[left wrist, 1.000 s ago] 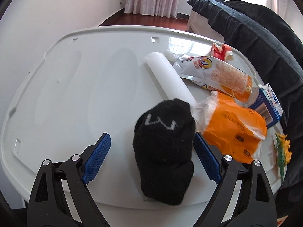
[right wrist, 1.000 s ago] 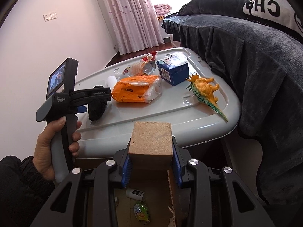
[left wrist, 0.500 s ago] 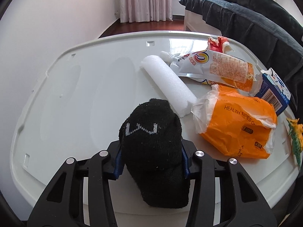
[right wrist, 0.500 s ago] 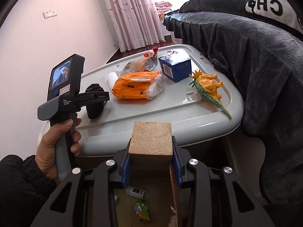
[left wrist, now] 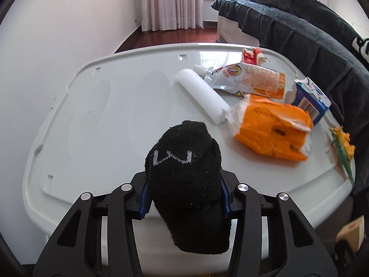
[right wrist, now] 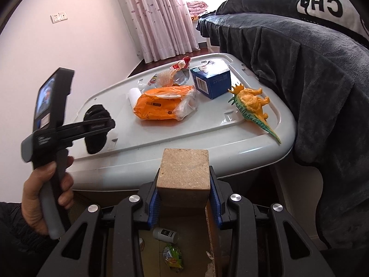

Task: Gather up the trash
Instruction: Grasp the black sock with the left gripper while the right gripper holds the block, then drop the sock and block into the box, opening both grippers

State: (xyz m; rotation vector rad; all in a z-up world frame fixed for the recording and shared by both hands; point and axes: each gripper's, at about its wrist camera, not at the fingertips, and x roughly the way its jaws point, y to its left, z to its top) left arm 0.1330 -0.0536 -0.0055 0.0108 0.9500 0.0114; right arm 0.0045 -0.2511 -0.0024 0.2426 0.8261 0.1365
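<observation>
Left tongs [left wrist: 184, 194]: jaws have just been closing and now clamp a black sock [left wrist: 186, 180] by its middle, blue pads pressed to either side; in the right wrist view the sock [right wrist: 96, 124] hangs from the tongs at the near left edge of the tabletop [left wrist: 110, 124], its lower end drooping over the rim, and whether it touches the surface cannot be told. A hand [right wrist: 46, 198] grips the handle of this tool. Right tongs [right wrist: 183, 198]: narrow, holding a tan cardboard flap [right wrist: 184, 168] that stands upright between the pads, part of a cardboard box [right wrist: 191, 249] below the tabletop's near edge; inside the box lie a small white bottle [right wrist: 166, 234] and a green wrapper [right wrist: 173, 257]. On the white plastic tabletop: white foam roll [left wrist: 200, 99] near the middle; white-and-orange pouch [left wrist: 249, 80] just beyond it, the two touching at the far end; red wrapper [left wrist: 251, 55] at the far edge; orange plastic bag [left wrist: 269, 129] at the near end of the foam roll; blue carton [left wrist: 309, 101] just beside the bag on its right; orange toy dinosaur [right wrist: 251, 103] near the right rim. A bed with a dark blanket [right wrist: 311, 69] runs along the right side.
</observation>
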